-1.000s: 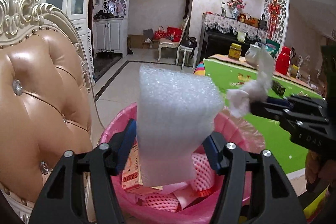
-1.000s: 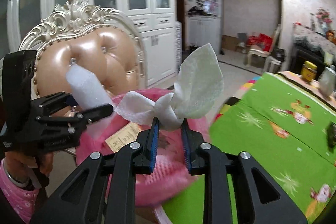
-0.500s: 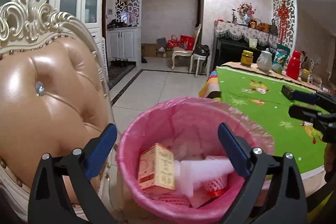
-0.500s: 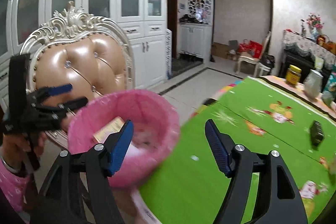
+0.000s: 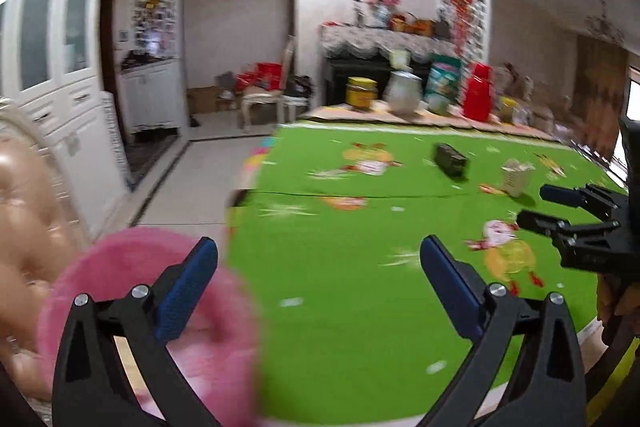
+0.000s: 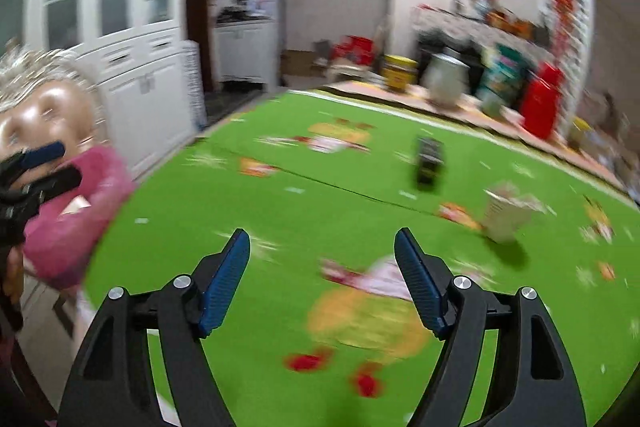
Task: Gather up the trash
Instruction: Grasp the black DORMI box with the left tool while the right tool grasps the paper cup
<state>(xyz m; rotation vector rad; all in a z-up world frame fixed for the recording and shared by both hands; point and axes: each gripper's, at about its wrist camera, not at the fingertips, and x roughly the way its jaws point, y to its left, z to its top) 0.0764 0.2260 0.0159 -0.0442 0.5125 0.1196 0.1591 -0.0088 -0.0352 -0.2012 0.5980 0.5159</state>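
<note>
Green cartoon-printed cloth (image 6: 360,187) covers the table that fills both wrist views, and everything is smeared by motion blur.

Nearest to you, your left gripper (image 5: 320,291) shows its two blue-padded fingers spread wide with nothing between them; its jaws have just been opening. Under its left finger, at the table's near-left edge, sits the pink-lined trash bin (image 5: 152,307). A pale flat piece shows inside it in the right wrist view; the rest of its contents are too blurred to name. Beside the bin is a tan tufted chair back (image 5: 24,227).

Your right gripper (image 6: 322,279) is likewise spread and empty, its jaws having just been opening too, and it hangs over a yellow cartoon print on the cloth. In the left view it appears at the right edge, out over the table.

Farther out on the cloth, two loose items remain. A pale crumpled paper carton (image 6: 508,215) stands to the right, and a small dark box (image 6: 428,163) lies beyond it, nearer the middle. They sit apart from each other and well away from the bin. Whether the dark box counts as trash you cannot tell from here.

At the far edge stands a row of household goods: a yellow-lidded jar (image 5: 360,91), a white kettle-like pot (image 5: 404,95) and a red container (image 5: 478,95). These look like belongings, not litter.

Judging by this, the bin holds some waste already, both hands are free, and at least the carton is still to be collected.
</note>
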